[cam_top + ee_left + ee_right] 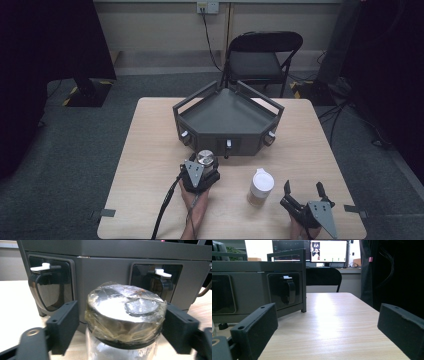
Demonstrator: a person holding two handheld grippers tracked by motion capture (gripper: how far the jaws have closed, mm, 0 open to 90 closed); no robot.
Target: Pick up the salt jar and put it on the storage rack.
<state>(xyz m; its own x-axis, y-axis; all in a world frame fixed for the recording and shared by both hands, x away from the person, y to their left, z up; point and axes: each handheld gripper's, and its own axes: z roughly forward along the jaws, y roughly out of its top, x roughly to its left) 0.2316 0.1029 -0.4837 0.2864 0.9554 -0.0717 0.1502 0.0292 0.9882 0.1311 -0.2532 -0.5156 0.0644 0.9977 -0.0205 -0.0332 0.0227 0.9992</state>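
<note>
Jar between the jaws

Black jaws of the left hand-held gripper (120,322) flank the jar (125,315): the right pad touches its taped lid, the left stands just off. Upright on the desk (150,150), the jar sits close before the dark tray unit (227,117). Rightward stand a white-lidded cup (260,186) and the right hand-held gripper (304,189), spread, empty.

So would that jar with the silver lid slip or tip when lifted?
The jar looks like glass: probably rigid, breakable and heavy for its size. Wrinkled film over its lid may slide under the left hand-held gripper. It is upright and squat, so tipping seems unlikely.
</note>
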